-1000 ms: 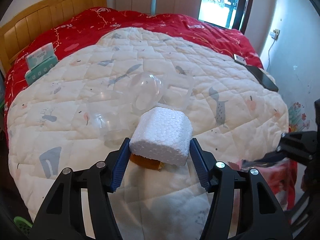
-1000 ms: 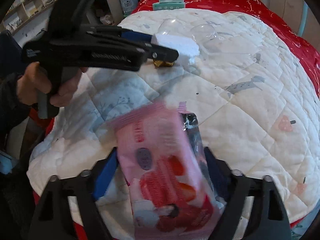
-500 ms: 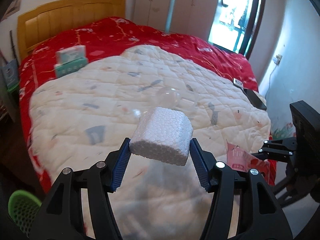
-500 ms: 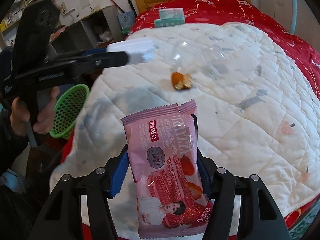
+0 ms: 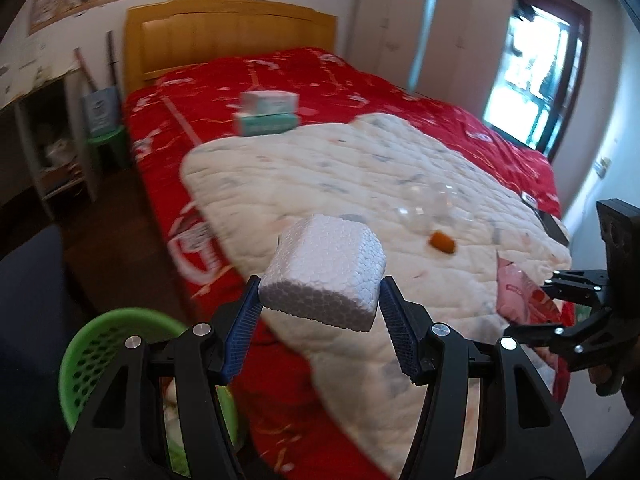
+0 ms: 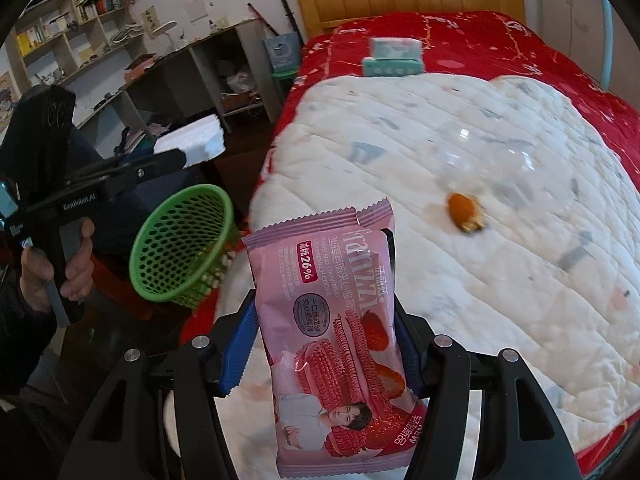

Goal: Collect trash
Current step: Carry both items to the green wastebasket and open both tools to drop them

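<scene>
Left tongs point(image 5: 320, 300) pinch the white foam block point(image 5: 326, 270), held in the air off the bed's near-left corner, above and right of the green mesh basket point(image 5: 100, 344) on the floor. Right tongs point(image 6: 326, 334) pinch the pink snack wrapper point(image 6: 332, 340) over the white quilt's point(image 6: 500, 240) near edge. Orange scrap point(image 6: 466, 212) and clear plastic shells point(image 6: 488, 160) lie mid-quilt, well clear of both edges.
</scene>
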